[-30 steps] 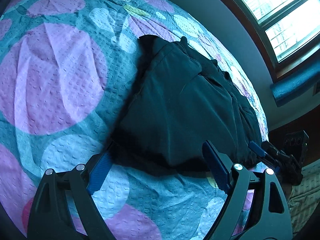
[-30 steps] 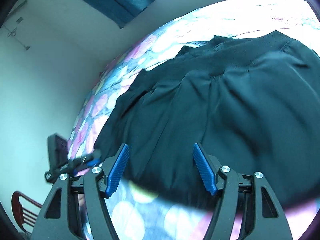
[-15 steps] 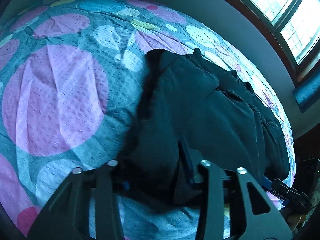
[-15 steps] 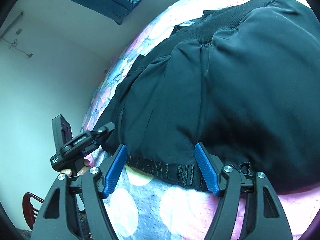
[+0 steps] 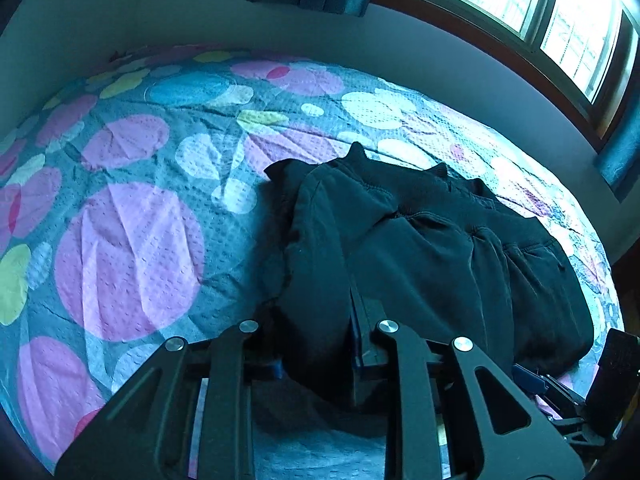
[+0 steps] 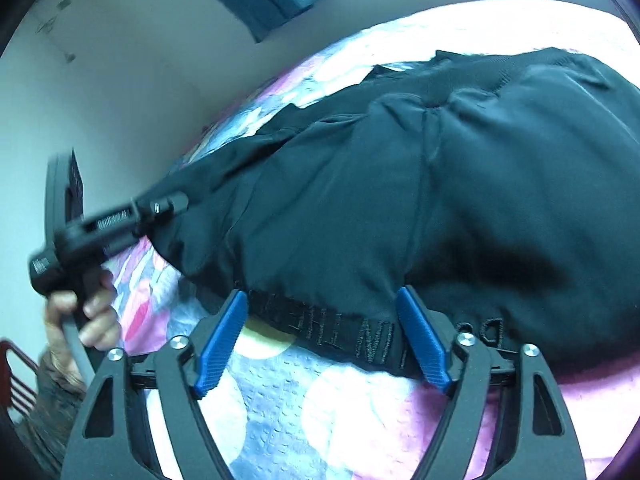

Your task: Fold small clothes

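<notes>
Black shorts [image 5: 432, 248] lie on the polka-dot bedspread [image 5: 128, 240]. My left gripper [image 5: 320, 356] is shut on the near edge of the shorts, and cloth bunches between its fingers and hides the pads. In the right wrist view the shorts [image 6: 440, 184] fill the middle, with a lettered waistband [image 6: 340, 320] along the near edge. My right gripper [image 6: 320, 336] is open, its blue pads [image 6: 220, 340] on either side of the waistband. The left gripper [image 6: 116, 224] shows blurred at the left, pinching the shorts' corner.
A wall and a window [image 5: 540, 12] run behind the bed. The bedspread's edge [image 5: 600, 304] is at the right. A hand [image 6: 80, 312] holds the left gripper's handle. A red chair back [image 6: 16, 380] stands at the lower left.
My left gripper has closed on the shorts' edge and lifted it. My right gripper has moved up to the waistband and stays open.
</notes>
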